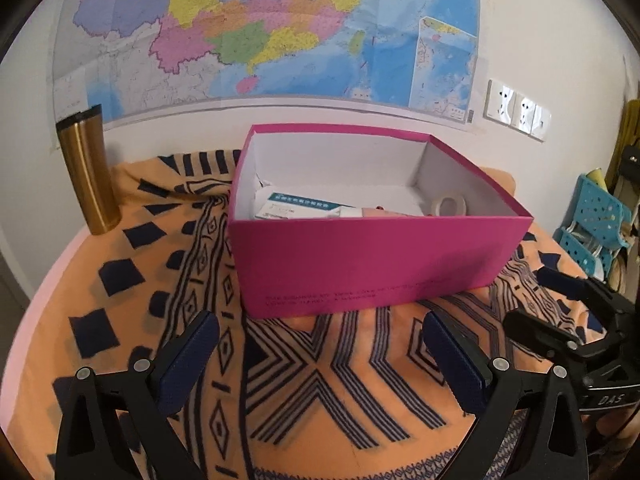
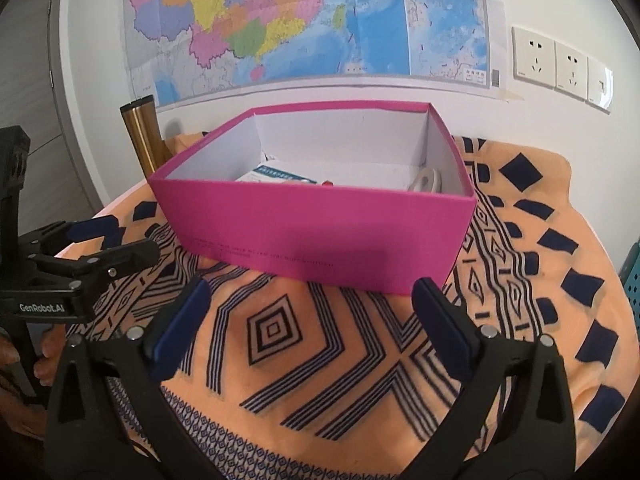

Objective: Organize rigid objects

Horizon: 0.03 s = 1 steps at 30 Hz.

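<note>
Holding medicine packet [image 1: 298,206], tape roll [image 1: 450,204] — pink box [image 1: 372,264]

On my feed the table is draped in an orange cloth [image 1: 320,380] printed with dark navy diamonds, stripes and chevrons — it wrinkles up toward the wall on the left. A gold metal tumbler [image 1: 88,172] with a black rim stands upright at the cloth's far left edge, near the wall. Above it I see a large coloured map [image 1: 260,28] stuck flat to the white wall, blue sea filling its right side. To the map's right sit 3 white wall plates [image 2: 560,66] in a row — 2 of them clearly sockets. At the far right edge of my left view, light blue perforated plastic baskets [image 1: 596,216] stand off the table.
</note>
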### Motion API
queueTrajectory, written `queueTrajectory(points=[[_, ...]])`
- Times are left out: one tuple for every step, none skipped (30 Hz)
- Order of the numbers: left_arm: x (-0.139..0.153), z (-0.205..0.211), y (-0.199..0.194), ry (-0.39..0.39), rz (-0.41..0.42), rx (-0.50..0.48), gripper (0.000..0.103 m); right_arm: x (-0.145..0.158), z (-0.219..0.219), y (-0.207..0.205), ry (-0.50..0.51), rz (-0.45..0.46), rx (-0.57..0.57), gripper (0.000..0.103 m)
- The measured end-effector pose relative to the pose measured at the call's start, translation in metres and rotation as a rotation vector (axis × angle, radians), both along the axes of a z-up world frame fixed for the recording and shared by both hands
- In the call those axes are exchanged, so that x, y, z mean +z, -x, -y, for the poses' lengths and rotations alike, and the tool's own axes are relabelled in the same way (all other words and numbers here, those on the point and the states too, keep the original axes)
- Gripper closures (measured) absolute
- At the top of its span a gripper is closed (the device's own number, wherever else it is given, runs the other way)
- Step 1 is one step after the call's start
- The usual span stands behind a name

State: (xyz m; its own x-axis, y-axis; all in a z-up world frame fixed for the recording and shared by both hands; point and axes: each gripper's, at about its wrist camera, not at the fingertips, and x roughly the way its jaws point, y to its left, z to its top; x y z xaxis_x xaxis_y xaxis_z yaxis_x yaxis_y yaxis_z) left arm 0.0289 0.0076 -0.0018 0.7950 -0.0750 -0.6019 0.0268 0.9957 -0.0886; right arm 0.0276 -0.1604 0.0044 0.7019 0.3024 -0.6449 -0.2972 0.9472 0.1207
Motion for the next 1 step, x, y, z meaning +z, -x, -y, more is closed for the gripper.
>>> queueTrajectory(points=[[-0.002,-0.0003,-0.0007,0.011,-0.01,-0.007,0.0,-0.0014,0.0002,0.0007,0.001,-0.004,0.0,0.002]])
